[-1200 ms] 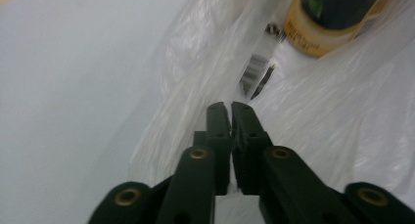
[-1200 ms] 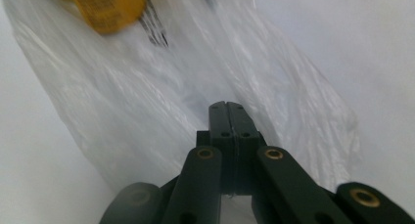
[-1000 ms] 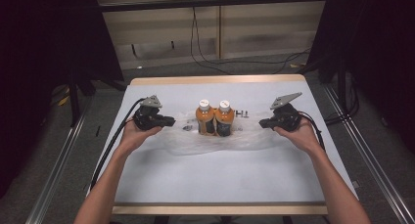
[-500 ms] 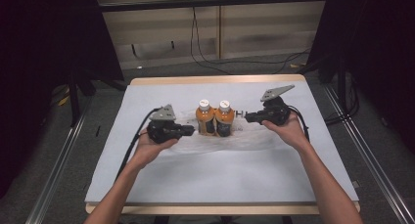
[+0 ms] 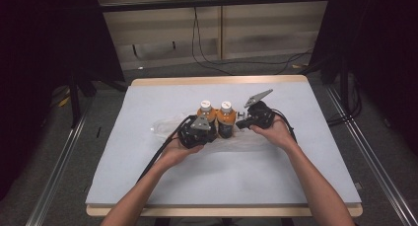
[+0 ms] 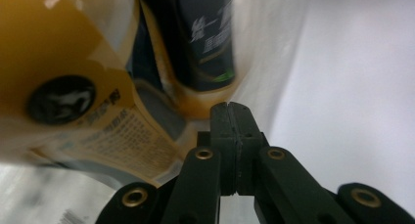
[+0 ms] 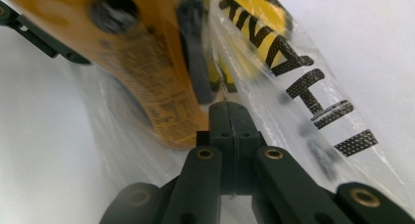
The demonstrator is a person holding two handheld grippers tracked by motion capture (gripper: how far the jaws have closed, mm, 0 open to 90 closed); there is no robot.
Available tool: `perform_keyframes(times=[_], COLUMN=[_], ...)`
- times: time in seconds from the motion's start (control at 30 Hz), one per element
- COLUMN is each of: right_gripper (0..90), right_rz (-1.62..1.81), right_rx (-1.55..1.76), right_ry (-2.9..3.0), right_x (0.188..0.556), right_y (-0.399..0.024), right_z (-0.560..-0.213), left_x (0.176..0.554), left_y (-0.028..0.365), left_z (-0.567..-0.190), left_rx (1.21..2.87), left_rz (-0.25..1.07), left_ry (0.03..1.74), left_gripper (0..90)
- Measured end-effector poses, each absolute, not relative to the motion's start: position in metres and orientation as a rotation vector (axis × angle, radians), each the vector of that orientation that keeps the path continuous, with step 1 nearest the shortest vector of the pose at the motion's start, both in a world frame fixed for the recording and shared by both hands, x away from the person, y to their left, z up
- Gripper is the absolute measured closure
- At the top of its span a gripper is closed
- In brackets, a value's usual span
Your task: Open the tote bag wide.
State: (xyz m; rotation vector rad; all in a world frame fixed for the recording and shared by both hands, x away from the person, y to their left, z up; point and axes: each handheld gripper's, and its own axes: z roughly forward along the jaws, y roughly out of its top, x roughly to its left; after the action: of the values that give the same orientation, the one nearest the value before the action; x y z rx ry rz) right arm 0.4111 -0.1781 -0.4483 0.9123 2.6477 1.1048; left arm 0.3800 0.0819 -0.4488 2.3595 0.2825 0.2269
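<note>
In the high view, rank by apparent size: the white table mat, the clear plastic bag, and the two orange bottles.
1. White table mat, by far the largest.
2. Clear plastic bag, its full outline hard to trace.
3. Left orange bottle and right orange bottle: they look alike, so no ranking between them.

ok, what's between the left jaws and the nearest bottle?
In the left gripper view, clear plastic bag film lies between the shut left gripper and the orange bottles; whether the jaws pinch it can't be told.
</note>
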Motion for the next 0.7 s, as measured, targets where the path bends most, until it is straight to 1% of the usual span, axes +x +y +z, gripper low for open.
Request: perform_keyframes(times=[0.17,0.23,0.27,0.3,0.33,0.43,0.47,0.53,0.7], right_gripper=[90.0,90.0,90.0,90.0,90.0,90.0,90.0,90.0,90.0], right_rz=[1.099,1.096,1.087,1.083,1.085,1.072,1.067,1.051,1.010], right_rx=[0.918,0.939,0.945,0.948,0.958,0.998,1.011,1.034,1.055], right_ry=[2.650,2.651,2.652,2.651,2.647,2.651,2.652,2.662,2.680], right_x=[0.419,0.423,0.425,0.428,0.430,0.437,0.440,0.445,0.458], right_y=[-0.175,-0.173,-0.171,-0.170,-0.169,-0.168,-0.167,-0.166,-0.155], right_z=[-0.455,-0.458,-0.461,-0.462,-0.465,-0.471,-0.474,-0.477,-0.477], left_x=[0.380,0.382,0.384,0.383,0.383,0.378,0.379,0.378,0.371], left_y=[0.074,0.072,0.071,0.069,0.069,0.065,0.066,0.067,0.072], left_z=[-0.453,-0.458,-0.460,-0.466,-0.466,-0.475,-0.474,-0.474,-0.472], left_rx=[2.369,2.391,2.420,2.403,2.438,2.433,2.454,2.438,2.461], left_rz=[0.231,0.221,0.232,0.221,0.223,0.218,0.219,0.175,0.159], left_ry=[0.286,0.316,0.298,0.336,0.309,0.316,0.295,0.308,0.266], left_gripper=[88.8,88.7,88.7,88.8,89.1,90.0,90.0,90.0,90.0])
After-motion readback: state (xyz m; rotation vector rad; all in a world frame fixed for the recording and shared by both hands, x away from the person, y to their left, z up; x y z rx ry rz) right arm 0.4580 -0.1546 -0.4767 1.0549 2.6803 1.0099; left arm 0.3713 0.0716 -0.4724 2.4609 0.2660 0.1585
